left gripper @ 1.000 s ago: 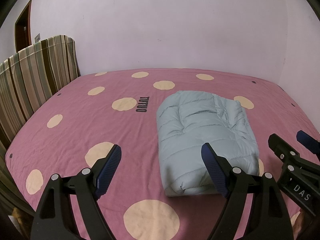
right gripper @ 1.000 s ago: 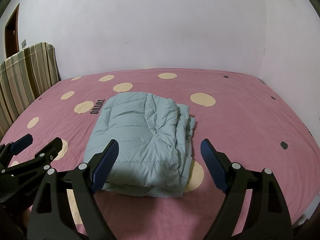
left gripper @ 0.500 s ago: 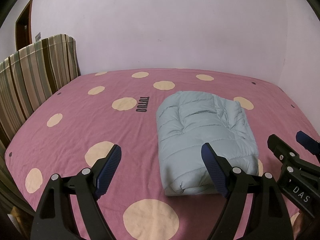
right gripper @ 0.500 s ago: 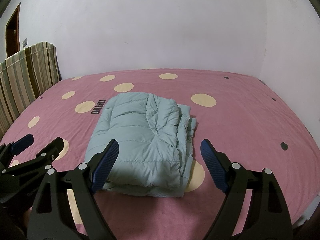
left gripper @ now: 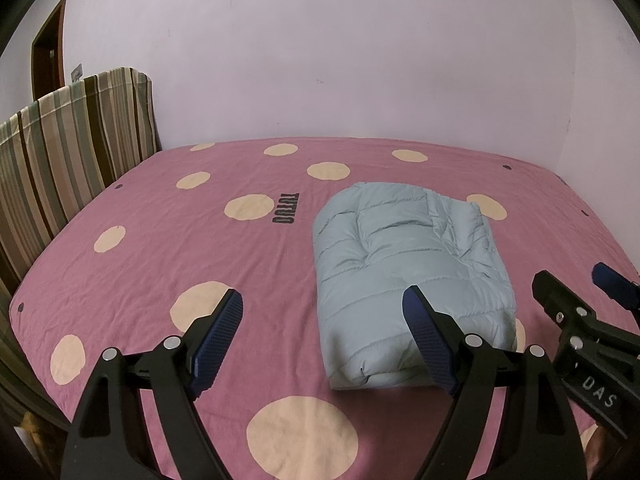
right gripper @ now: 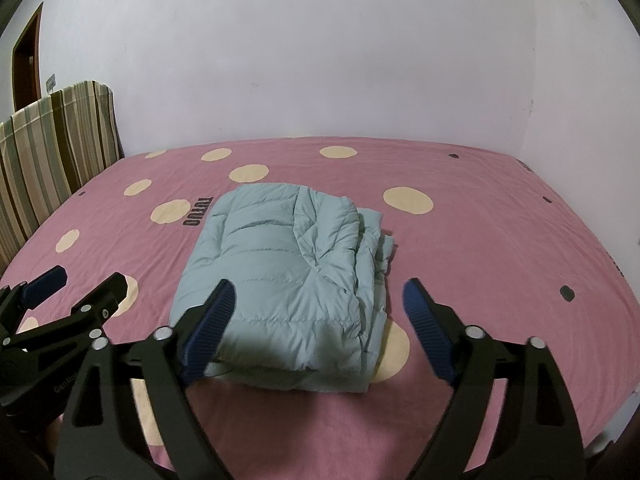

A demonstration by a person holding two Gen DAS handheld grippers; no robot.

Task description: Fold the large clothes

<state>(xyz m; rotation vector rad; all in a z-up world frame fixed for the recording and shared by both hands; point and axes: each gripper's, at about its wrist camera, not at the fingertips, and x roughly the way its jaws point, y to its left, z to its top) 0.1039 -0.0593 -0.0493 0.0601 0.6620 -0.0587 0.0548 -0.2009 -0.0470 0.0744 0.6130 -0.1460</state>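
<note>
A pale blue puffer jacket point(left gripper: 400, 256) lies folded into a thick rectangular bundle on the pink spotted bed point(left gripper: 160, 248). My left gripper point(left gripper: 323, 300) hovers open in front of the bundle's near left corner, nothing between its pads. In the right wrist view the jacket point(right gripper: 288, 256) sits just beyond my right gripper point(right gripper: 319, 286), whose jaws are opening and hold nothing; the near edge of the bundle lies below the gap, untouched. Each gripper shows in the other's view: the right one point(left gripper: 572, 280) and the left one point(right gripper: 90, 278).
A striped upright panel point(left gripper: 72, 148) stands along the bed's left side, with a brown door point(left gripper: 48, 52) behind it. Plain white walls close the far side and the right. The bed sheet point(right gripper: 480, 240) spreads wide around the bundle.
</note>
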